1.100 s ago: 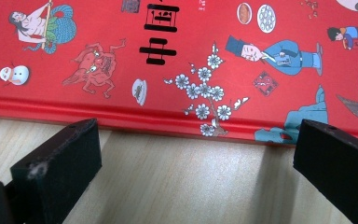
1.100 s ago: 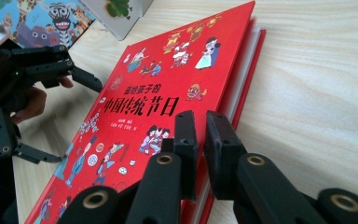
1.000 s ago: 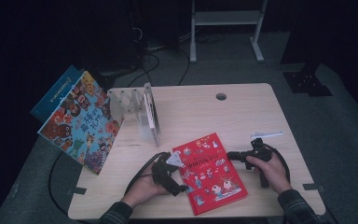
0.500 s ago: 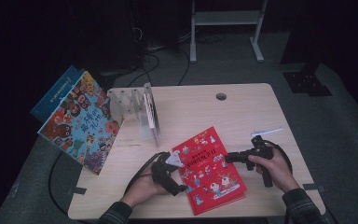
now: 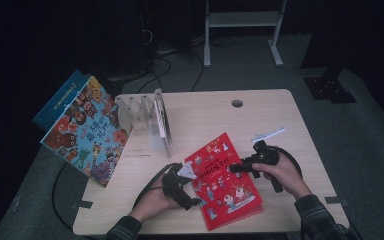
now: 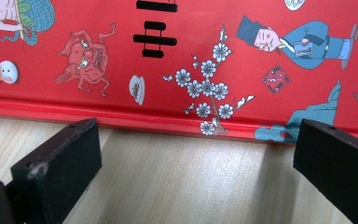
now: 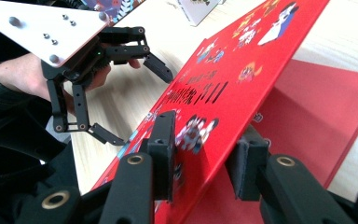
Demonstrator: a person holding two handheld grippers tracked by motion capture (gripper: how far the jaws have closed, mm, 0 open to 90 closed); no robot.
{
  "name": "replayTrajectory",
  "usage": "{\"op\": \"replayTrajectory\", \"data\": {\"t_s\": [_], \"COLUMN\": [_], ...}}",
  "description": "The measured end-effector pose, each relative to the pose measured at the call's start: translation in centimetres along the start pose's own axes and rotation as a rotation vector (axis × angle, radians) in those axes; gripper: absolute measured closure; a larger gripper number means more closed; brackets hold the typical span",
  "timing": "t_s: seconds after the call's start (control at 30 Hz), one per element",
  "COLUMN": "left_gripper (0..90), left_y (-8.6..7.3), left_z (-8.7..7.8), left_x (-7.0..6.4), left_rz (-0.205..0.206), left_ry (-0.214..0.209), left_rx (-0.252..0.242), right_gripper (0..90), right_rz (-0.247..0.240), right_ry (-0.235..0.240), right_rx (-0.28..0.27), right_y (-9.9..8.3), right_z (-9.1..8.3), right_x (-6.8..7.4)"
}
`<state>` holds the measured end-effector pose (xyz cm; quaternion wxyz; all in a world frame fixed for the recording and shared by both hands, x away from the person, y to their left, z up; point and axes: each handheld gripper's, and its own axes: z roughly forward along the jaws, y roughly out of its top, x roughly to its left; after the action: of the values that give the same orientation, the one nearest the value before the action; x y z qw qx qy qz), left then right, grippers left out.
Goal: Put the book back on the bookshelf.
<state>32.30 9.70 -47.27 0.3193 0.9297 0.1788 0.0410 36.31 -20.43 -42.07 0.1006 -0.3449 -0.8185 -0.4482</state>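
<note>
A red picture book (image 5: 225, 187) lies on the wooden table (image 5: 205, 110) near its front edge. My right gripper (image 5: 231, 168) reaches in from the book's right side. In the right gripper view its jaws (image 7: 205, 140) are shut on the raised red cover (image 7: 242, 70), one pad above and one below, with a flat red surface (image 7: 335, 107) underneath. My left gripper (image 5: 196, 186) rests on the table at the book's left edge, jaws wide open. The left gripper view shows the book's edge (image 6: 191, 123) just beyond the open gripper (image 6: 191, 158). The left gripper (image 7: 142, 107) also appears in the right gripper view.
A clear rack (image 5: 142, 107) with a thin book (image 5: 164, 120) standing in it sits at the table's back left. A large colourful book (image 5: 87, 132) leans off the left edge, a blue one (image 5: 62, 100) behind it. A white strip (image 5: 268, 135) lies right of the red book.
The right gripper has slid a little to the left onto the book's right edge. The left gripper has stayed where it was.
</note>
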Motion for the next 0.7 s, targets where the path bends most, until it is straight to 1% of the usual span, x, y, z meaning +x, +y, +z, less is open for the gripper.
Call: {"op": "replayTrajectory", "data": {"t_s": [0.03, 0.1, 0.13, 0.17, 0.2, 0.23, 0.33, 0.37, 0.4, 0.5, 0.57, 0.63, 0.7], "left_gripper": [0.1, 0.1, 0.1, 0.1, 0.1, 0.1, 0.2, 0.2, 0.1, 0.1, 0.1, 0.1, 0.1], "left_y": [0.00, -0.02, -0.03, -0.03, -0.05, -0.07, -0.10, -0.09, -0.08, -0.01, 0.07, 0.07, 0.05], "left_z": [0.00, -0.01, -0.01, -0.02, -0.01, -0.02, -0.01, -0.01, -0.03, -0.10, -0.26, -0.51, -0.79], "left_x": [-0.01, -0.02, -0.02, -0.02, -0.06, -0.07, -0.09, -0.09, -0.08, -0.01, 0.23, 0.46, 0.61], "left_rz": [0.000, 0.002, 0.004, 0.007, 0.004, 0.006, 0.006, 0.005, 0.004, -0.013, -0.038, -0.056, -0.072], "left_ry": [0.000, 0.001, 0.002, 0.004, 0.005, 0.006, 0.009, 0.010, 0.010, 0.010, -0.001, -0.008, -0.013], "left_rx": [0.000, 0.001, 0.001, 0.003, 0.002, 0.003, 0.001, 0.001, 0.004, 0.009, 0.018, 0.009, -0.011], "right_gripper": [64.3, 64.1, 62.9, 62.9, 64.6, 64.6, 70.2, 70.2, 71.1, 72.5, 73.8, 74.9, 75.8], "right_rz": [-0.005, 0.001, -0.015, -0.015, -0.016, -0.016, 0.011, 0.011, 0.020, 0.030, 0.042, 0.046, 0.045], "right_ry": [0.002, 0.009, 0.017, 0.017, 0.023, 0.023, 0.055, 0.055, 0.066, 0.068, 0.070, 0.070, 0.065], "right_rx": [0.006, 0.022, 0.048, 0.048, 0.059, 0.059, 0.044, 0.044, 0.036, 0.027, 0.017, 0.010, 0.002], "right_y": [0.23, 0.64, 0.91, 0.91, 1.09, 1.09, 1.15, 1.15, 1.12, 1.01, 0.91, 0.88, 0.91], "right_z": [0.15, 0.42, 0.67, 0.67, 0.74, 0.74, 0.57, 0.57, 0.57, 0.52, 0.44, 0.27, 0.00], "right_x": [-0.08, -0.21, -0.26, -0.26, -0.29, -0.29, -0.28, -0.28, -0.26, -0.23, -0.22, -0.17, -0.03]}}
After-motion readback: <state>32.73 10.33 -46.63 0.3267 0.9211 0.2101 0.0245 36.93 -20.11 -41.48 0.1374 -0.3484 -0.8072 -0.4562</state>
